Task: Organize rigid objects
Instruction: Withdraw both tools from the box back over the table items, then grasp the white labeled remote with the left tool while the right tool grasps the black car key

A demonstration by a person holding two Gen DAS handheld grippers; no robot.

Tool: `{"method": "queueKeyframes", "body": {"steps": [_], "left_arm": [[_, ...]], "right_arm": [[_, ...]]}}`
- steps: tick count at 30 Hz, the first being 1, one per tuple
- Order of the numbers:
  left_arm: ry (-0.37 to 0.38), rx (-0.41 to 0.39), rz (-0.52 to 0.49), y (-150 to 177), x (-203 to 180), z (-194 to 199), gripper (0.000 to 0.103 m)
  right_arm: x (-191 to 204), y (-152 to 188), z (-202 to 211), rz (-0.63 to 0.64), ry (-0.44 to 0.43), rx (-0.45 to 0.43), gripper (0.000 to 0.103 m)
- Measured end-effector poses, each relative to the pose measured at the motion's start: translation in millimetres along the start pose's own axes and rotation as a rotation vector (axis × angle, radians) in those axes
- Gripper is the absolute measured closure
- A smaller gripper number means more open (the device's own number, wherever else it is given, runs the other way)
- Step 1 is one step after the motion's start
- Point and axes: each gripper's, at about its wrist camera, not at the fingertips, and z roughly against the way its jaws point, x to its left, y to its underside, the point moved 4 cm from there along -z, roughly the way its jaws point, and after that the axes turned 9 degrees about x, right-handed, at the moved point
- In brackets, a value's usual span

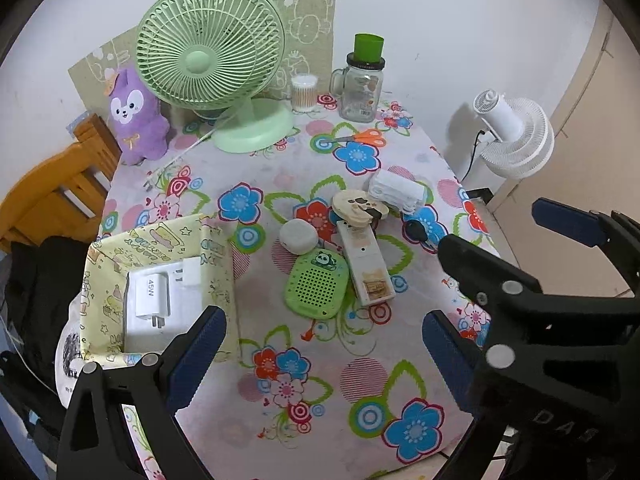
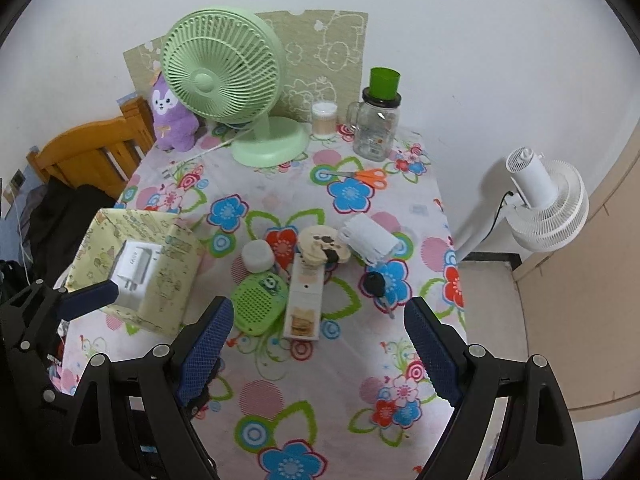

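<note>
We are holding both grippers, left (image 1: 320,344) and right (image 2: 320,344), open and empty above the table (image 2: 320,380); a charger (image 1: 154,294) is lying in the box (image 1: 216,256).

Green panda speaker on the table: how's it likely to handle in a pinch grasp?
The green panda speaker looks like a flat, rigid plastic shell, so probably stiff and light. Lying flat, it shouldn't roll. Its rounded edge may slip, and it touches the white remote, which may shift.
</note>
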Motion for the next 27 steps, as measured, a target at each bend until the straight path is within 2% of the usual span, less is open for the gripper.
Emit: {"method": "queueKeyframes", "body": {"steps": [4,12,19,27], "left_arm": [[0.017,0.0,0.023,-3,-10,-3,0.003],[-0.031,0.014,0.023,-8,-31,-22,0.006],[-0.026,0.041,0.028,-11,-43,-48,0.007],[-0.04,0.035,0.027,-20,-50,-73,0.009]], "right_arm": [[-17,2,-8,-0.002,-0.006,0.014,0.014],[-45,6,-22,0.015,-0.025,0.029,0.014],[-66,6,-45,0.025,-0.049,0.056,0.014],[-80,2,-76,0.036,-0.064,0.091,0.014]]}}
